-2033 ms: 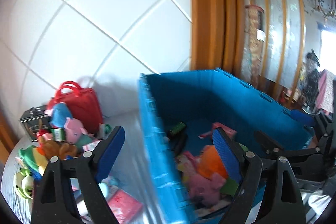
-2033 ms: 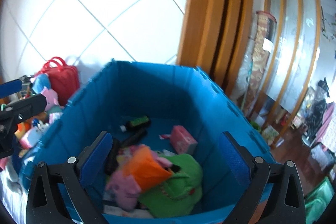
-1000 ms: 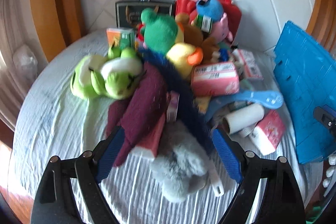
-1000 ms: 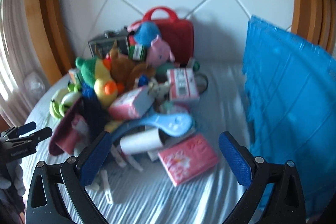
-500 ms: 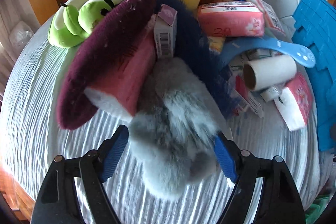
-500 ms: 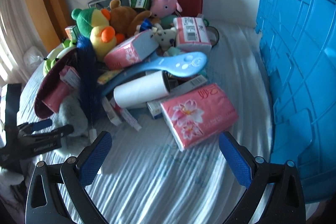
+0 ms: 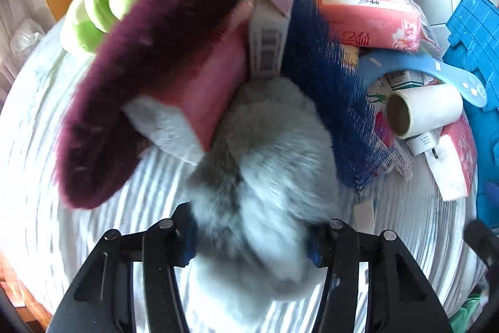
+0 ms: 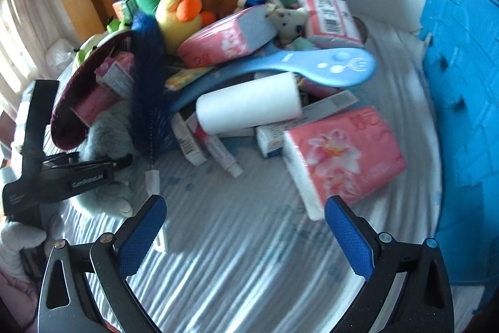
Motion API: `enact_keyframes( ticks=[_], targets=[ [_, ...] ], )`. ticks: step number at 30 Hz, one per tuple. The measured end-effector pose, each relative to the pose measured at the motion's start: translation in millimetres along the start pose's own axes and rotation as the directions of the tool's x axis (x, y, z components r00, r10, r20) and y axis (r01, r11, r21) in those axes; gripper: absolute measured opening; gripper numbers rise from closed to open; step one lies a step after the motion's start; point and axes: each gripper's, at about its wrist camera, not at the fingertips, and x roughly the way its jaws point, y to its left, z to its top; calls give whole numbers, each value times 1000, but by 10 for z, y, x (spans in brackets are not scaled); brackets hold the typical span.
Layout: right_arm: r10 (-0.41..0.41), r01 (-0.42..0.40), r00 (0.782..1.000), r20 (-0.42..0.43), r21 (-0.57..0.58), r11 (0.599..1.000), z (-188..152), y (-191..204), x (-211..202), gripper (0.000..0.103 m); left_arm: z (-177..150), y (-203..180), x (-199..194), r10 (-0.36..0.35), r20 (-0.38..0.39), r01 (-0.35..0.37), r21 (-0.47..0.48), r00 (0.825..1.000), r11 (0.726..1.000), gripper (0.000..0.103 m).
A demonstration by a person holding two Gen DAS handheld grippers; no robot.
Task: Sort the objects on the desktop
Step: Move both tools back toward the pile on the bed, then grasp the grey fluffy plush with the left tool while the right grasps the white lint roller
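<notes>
A pile of objects lies on a white-clothed table (image 8: 249, 255). In the left wrist view a grey fluffy plush (image 7: 265, 177) fills the space between the fingers of my left gripper (image 7: 249, 239); the jaws press into its fur on both sides. The plush also shows in the right wrist view (image 8: 106, 133), with the left gripper (image 8: 93, 167) on it. My right gripper (image 8: 244, 230) is open and empty, above bare cloth just in front of a pink tissue pack (image 8: 343, 152).
A maroon hat (image 7: 140, 67), a dark blue furry brush (image 7: 327, 83), a white paper roll (image 8: 249, 105), a light blue paddle brush (image 8: 312, 64), small boxes and plush toys (image 8: 181, 5) are piled together. A blue crate (image 8: 461, 99) stands at the right.
Both grippers swung from the blue crate to the pile. My left gripper came down over the grey plush and closed in on it. My right gripper dropped toward the pink tissue pack.
</notes>
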Motion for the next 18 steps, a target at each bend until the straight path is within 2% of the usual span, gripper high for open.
enact_keyframes(
  ticks=[1,3,4,10,13,17,18],
  targets=[
    [1,-1,1000,0,9,1000,26,7,33,101,-5,10,-24,9,7,-9,15,1000,1000,52],
    [-6,6,1000,-8,33,999,122,-2,108,88,-7,25,-21,12,7,-12,33,1000,999,52],
    [-15,15,1000,-9,41,999,171,-13,130,86,-6,33,-6,6,4,-6,35,1000,999,52],
    [-102,100,994,45,46,994,493,-141,103,87,51,83,135,-27,-34,28,35,999,999,52],
    [-134,132,990,54,42,990,621,-220,155,88,101,170,87,-43,-17,43,5,999,999,51],
    [-76,74,996,42,48,996,754,-289,291,86,115,282,63,-24,-9,24,-2,1000,1000,51],
    [-50,49,998,28,37,998,748,-262,318,73,105,297,67,-23,-12,23,-1,1000,1000,51]
  ],
)
